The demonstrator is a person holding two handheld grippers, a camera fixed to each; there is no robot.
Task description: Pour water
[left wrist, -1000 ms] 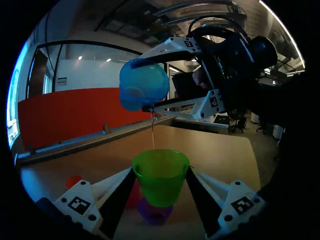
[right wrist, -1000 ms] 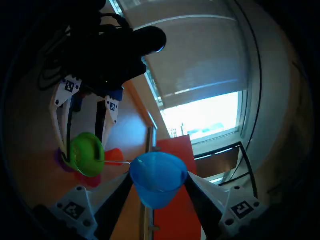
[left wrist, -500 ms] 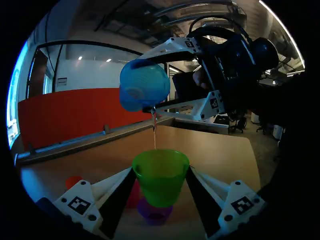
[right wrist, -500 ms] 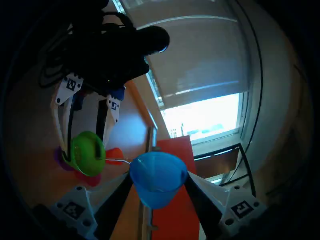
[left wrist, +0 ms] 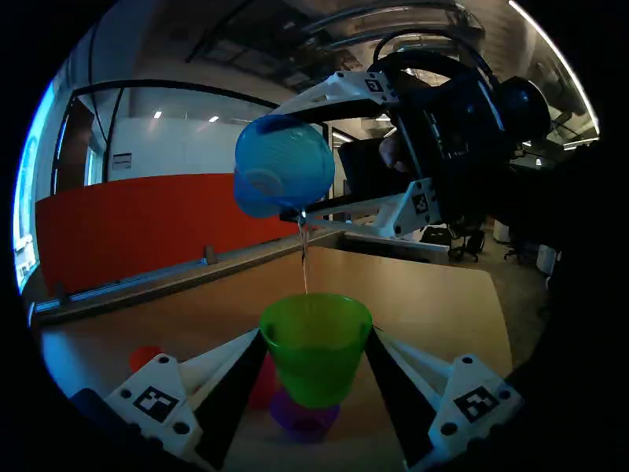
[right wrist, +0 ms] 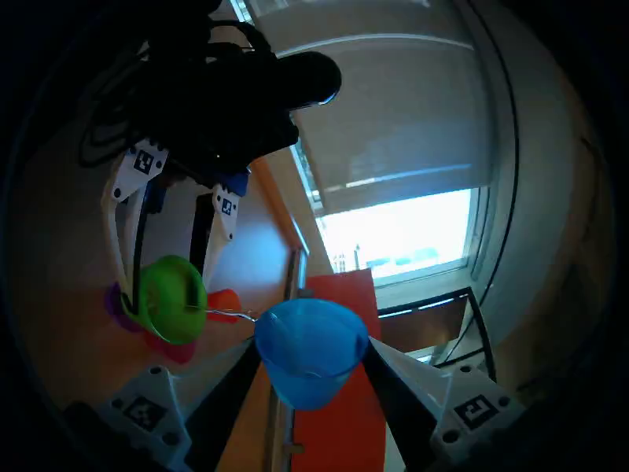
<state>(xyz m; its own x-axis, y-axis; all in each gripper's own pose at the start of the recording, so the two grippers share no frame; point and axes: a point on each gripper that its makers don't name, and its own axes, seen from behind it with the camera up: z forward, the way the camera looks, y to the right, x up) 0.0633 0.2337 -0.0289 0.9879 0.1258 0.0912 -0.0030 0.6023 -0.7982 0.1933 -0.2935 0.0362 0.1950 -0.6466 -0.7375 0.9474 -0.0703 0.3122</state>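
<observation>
Both likely light, squashable; pinched mid-wall: green cup (left wrist: 316, 370) upright in left hand-held gripper (left wrist: 314, 342), blue cup (right wrist: 310, 363) tipped in right hand-held gripper (right wrist: 311, 346), trickling water (left wrist: 303, 263).

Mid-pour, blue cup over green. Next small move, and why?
Probably tip the blue cup a touch further with the right hand-held gripper. The stream from its lip is thin and lands inside the green cup, which stands upright in the left hand-held gripper; the right gripper view suggests some water left in the blue cup.
</observation>
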